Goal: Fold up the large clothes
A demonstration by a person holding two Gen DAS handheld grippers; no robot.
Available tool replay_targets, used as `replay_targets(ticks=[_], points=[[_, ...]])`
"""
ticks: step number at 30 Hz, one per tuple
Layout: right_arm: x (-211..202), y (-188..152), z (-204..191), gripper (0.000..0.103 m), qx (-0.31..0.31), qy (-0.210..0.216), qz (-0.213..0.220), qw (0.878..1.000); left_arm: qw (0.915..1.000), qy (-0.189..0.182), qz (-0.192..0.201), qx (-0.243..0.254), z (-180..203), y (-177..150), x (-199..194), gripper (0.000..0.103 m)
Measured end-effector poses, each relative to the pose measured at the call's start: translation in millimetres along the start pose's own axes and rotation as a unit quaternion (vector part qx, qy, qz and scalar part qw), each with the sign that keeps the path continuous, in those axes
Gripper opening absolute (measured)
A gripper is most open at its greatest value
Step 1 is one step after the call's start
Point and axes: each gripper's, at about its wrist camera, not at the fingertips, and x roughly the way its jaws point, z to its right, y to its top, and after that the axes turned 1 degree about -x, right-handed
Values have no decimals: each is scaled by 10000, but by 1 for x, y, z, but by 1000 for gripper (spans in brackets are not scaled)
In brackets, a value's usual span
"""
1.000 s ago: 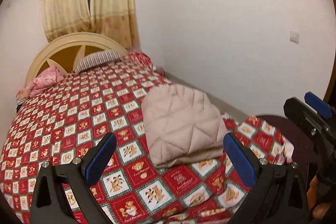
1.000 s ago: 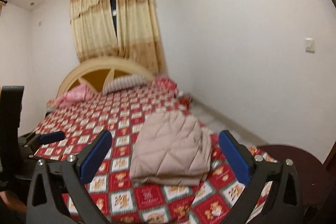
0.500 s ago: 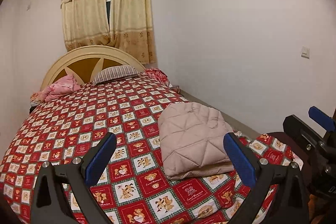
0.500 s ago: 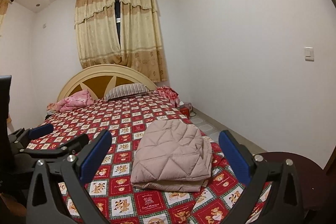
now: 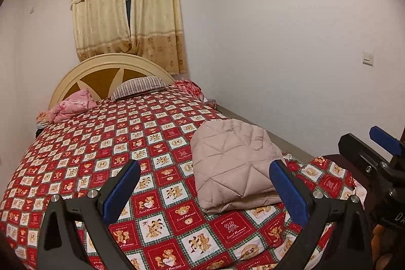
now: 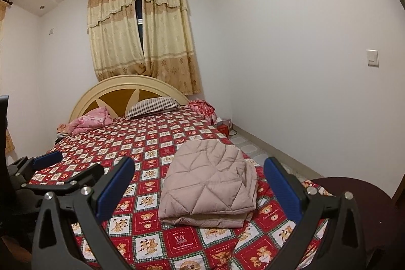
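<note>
While apart: both grippers (image 5: pixel 205 190) (image 6: pixel 198 187) wide, level.

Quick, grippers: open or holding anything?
Left gripper: open, empty, above the bed.
Right gripper: open, empty; folded jacket lies untouched.

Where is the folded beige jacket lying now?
The folded beige jacket lies on the red patterned bedspread near the foot of the bed, on its right side toward the white wall, far from the striped pillow.
</note>
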Motion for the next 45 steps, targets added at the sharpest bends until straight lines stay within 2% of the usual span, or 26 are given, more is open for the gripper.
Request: replay_targets(ticks=[45], points=[[8,-1,8,103,-12,45,-114,9999,9999,32,-97,-117,-3,-6,6,102]])
